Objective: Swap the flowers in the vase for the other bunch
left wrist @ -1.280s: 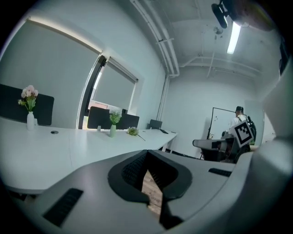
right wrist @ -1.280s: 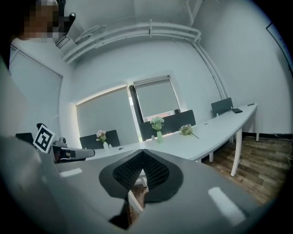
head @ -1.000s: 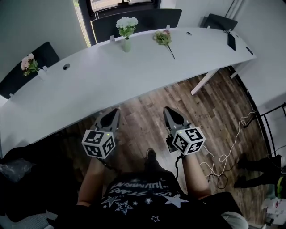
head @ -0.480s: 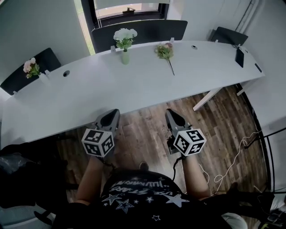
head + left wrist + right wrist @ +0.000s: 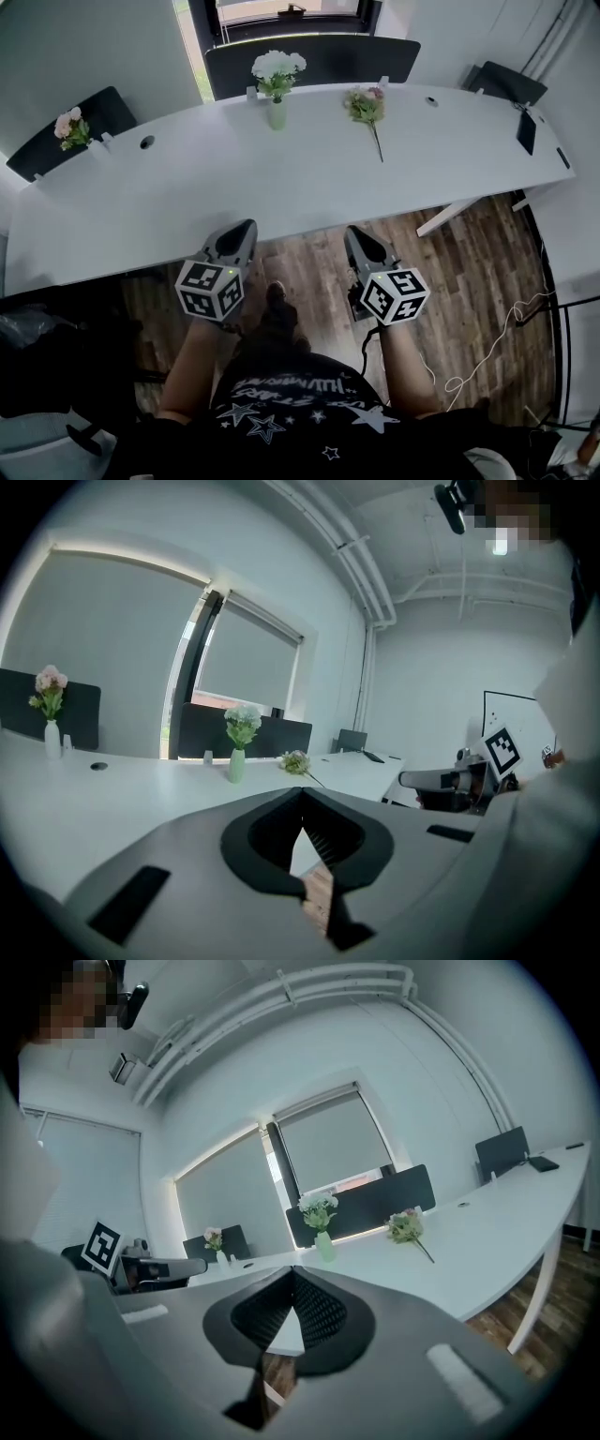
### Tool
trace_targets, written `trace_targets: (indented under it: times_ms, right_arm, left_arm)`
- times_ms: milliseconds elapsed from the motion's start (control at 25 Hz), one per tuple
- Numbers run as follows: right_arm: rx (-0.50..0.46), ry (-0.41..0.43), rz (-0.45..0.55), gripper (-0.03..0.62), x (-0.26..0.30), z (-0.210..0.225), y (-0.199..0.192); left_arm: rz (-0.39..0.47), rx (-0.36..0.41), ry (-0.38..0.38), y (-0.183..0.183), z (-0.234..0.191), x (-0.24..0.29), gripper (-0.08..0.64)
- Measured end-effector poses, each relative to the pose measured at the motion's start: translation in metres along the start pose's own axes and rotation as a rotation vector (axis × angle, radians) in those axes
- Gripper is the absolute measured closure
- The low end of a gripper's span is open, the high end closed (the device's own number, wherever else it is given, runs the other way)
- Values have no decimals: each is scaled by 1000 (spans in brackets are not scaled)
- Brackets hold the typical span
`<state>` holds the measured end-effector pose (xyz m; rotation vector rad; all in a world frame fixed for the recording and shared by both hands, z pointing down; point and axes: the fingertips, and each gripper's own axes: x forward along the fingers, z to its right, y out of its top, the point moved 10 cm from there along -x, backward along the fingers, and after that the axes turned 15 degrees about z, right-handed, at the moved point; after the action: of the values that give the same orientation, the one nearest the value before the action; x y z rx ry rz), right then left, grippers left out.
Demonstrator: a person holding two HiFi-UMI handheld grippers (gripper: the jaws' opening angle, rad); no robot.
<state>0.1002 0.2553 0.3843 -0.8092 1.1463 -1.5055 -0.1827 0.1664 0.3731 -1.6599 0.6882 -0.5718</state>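
A pale green vase (image 5: 277, 113) with white flowers (image 5: 277, 66) stands at the far side of the long white table (image 5: 234, 187). To its right a loose bunch of pink and green flowers (image 5: 367, 105) lies flat on the table, stem toward me. Both show small in the left gripper view as the vase (image 5: 236, 764) and the bunch (image 5: 296, 762), and in the right gripper view as the vase (image 5: 324, 1245) and the bunch (image 5: 408, 1227). My left gripper (image 5: 246, 228) and right gripper (image 5: 352, 232) hang at the near table edge, both shut and empty, well short of the flowers.
A second small vase of pink flowers (image 5: 70, 127) stands at the table's far left. Dark chairs (image 5: 314, 58) line the far side. A phone (image 5: 527, 131) lies at the right end. Wooden floor (image 5: 469, 272) with a white cable lies to my right.
I have moved closer to the table and leftward; both grippers now reach its near edge. The vase and loose bunch look nearer. Both grippers stayed shut.
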Motion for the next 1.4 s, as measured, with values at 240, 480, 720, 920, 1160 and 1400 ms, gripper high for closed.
trace_targets:
  times_ms: [240,480,720,920,1160,1400]
  right_arm:
    - [-26,-25,-11,589,35,22,9]
    - [-18,-65,8,589,88,52,16]
    - [8,-48,-7,589,151,61,16]
    - [4,-26,-15,588,192,63,18]
    - [4,-10,-40,582,235,65,14]
    - [-3,-7,-49,568,264,71,11]
  left_arm:
    - [-18,-27,-22,-8,-35,50,552]
    - [-12,-25,-40,-3,-68,109,552]
    - [-14,-17,-30,5,-108,151,552]
    - [-14,10,-32,12,-137,174,552]
    - [-6,11,-42,18,-171,203,552]
    - [-31,2,-85,9,-187,231,552]
